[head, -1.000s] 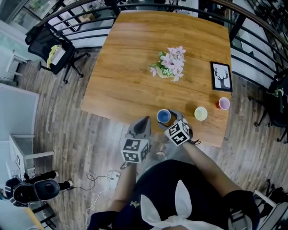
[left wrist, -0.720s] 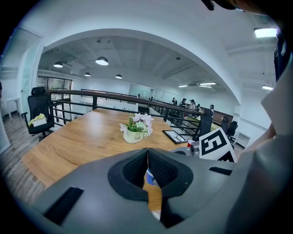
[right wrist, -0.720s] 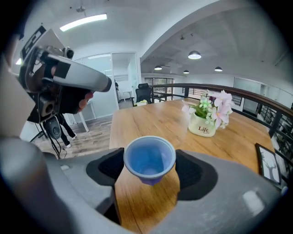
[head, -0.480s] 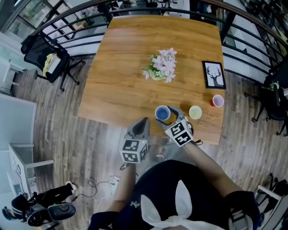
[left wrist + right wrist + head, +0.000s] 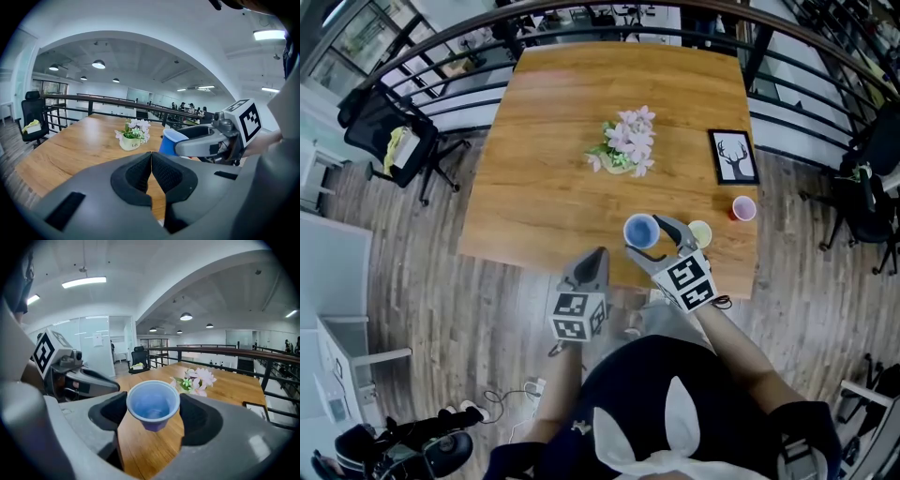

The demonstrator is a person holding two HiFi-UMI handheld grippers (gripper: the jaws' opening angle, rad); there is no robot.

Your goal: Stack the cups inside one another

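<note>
— What's the bench [image 5: 553, 178] made of?
— Wood, warm grain, soft sheen. The blue cup [image 5: 153, 405] is smooth, thin plastic.
— And the left gripper [image 5: 151, 157]?
— Matt grey plastic shell; its black pads [image 5: 138, 173] look finely ribbed.

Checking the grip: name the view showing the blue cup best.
Right gripper view: the blue cup is large and centred in the right gripper, inside visible. Head view shows it small from above; left gripper view, only part of its side.
</note>
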